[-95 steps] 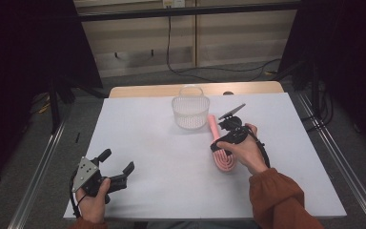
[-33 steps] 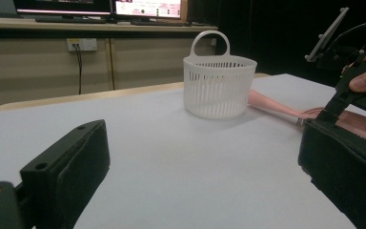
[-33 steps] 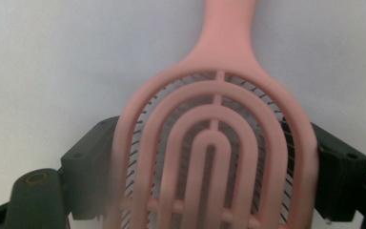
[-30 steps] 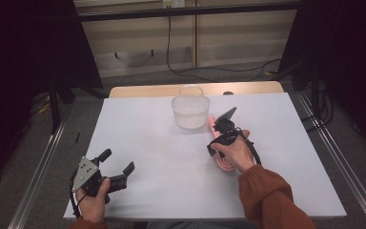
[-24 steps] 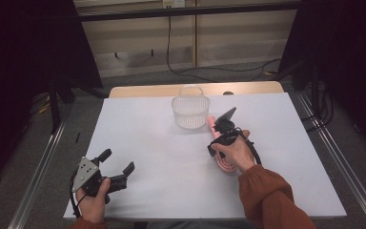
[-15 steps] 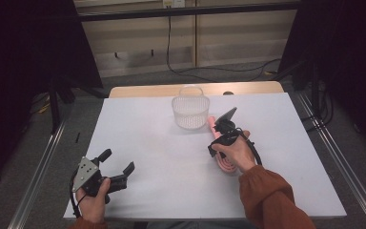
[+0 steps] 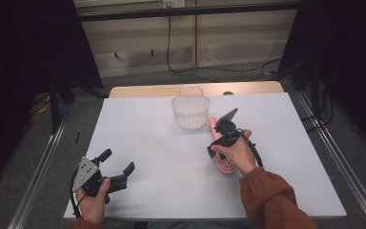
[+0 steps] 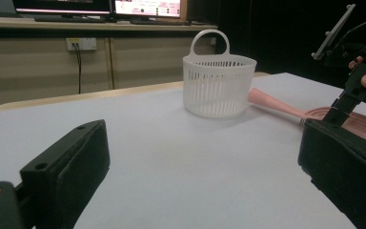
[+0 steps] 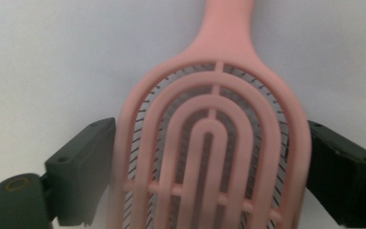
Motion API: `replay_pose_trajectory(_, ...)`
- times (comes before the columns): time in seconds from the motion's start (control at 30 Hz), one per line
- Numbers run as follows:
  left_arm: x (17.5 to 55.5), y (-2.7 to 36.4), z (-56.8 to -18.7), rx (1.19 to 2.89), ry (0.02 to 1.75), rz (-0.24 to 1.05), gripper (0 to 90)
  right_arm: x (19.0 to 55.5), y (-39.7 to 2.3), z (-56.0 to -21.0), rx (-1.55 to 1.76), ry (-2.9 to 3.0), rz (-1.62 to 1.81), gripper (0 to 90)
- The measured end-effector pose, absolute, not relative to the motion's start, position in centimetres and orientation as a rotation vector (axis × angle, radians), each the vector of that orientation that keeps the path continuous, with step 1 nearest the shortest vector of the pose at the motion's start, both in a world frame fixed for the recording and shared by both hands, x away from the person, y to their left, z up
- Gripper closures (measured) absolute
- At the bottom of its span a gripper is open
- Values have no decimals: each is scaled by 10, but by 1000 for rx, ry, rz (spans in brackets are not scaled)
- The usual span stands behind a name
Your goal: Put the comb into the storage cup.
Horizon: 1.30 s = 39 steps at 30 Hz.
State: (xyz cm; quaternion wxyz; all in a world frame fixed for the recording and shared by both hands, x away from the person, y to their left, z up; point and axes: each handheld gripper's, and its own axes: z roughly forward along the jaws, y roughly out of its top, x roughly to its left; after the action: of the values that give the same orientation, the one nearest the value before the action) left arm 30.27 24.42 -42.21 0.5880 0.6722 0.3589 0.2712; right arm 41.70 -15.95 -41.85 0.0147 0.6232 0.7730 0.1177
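A pink hairbrush [image 7: 226, 167] lies flat on the white table, its handle pointing at a white slotted basket [image 7: 190, 112]. My right gripper [image 7: 218, 151] points down over the brush head [image 9: 209, 143], one jaw on each side of it. Its jaws have just been opening, and the head still lies between them, their pads close by its edges. My left gripper [image 7: 117, 162] rests near the table's front left, open with nothing between its jaws [image 8: 200, 167]. From the left gripper view, the basket [image 8: 218, 86], the brush handle [image 8: 276, 104] and the right gripper [image 8: 348, 95] are visible.
The white table top [image 7: 147, 138] has bare room between the two hands. A wooden edge [image 7: 143, 90] runs along its far side. Metal rails [image 7: 336, 157] flank the table, and cables lie on the floor behind.
Since the oldest frame the right hand has shifted slightly left over the brush and tipped the gripper more upright. Over the last second nothing has visibly moved.
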Motion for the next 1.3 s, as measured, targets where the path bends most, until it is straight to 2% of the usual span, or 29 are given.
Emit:
replay_pose_trajectory(0.23,303,243,-422,1565,837,631,34,415,-160,-418,1957,2379,343,91)
replay_pose_trajectory(0.5,303,245,-422,1571,834,637,34,418,-152,-425,1940,2380,311,166)
replay_pose_trajectory(1.3,303,244,-423,1565,837,632,34,412,-157,-415,1884,2364,318,194)
